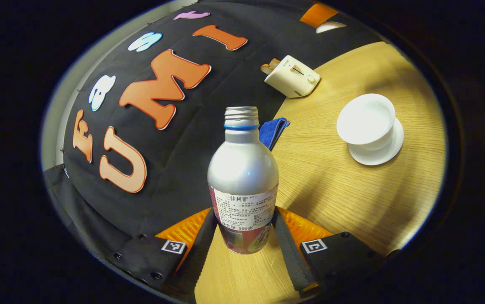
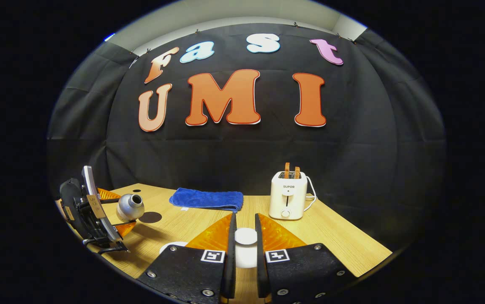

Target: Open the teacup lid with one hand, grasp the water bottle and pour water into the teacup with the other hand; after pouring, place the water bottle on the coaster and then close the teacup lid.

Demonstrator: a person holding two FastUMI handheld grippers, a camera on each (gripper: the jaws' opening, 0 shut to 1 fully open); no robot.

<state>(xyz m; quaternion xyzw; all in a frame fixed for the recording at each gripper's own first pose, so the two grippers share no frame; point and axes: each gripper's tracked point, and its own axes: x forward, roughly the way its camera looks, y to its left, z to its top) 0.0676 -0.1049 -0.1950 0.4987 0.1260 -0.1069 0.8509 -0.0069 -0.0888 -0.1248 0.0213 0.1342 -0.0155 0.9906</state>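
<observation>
A silver water bottle (image 1: pixel 242 177) with no cap sits between the fingers of my left gripper (image 1: pixel 244 236), which is shut on its labelled lower body. In the right gripper view the bottle (image 2: pixel 130 207) is held tilted above the table, its mouth facing right, near a dark round coaster (image 2: pixel 150 217). The white teacup (image 1: pixel 366 120) stands uncovered on its saucer (image 1: pixel 388 150), to the right of the bottle. My right gripper (image 2: pixel 246 242) is shut on the white teacup lid (image 2: pixel 246 236), held above the table. A white rim (image 2: pixel 173 246) shows just left of its fingers.
A white toaster (image 2: pixel 288 200) with toast in its slots stands at the back of the wooden table (image 2: pixel 344 240). A folded blue cloth (image 2: pixel 208 198) lies at the back, against the black wall. The table's edge runs close on the right.
</observation>
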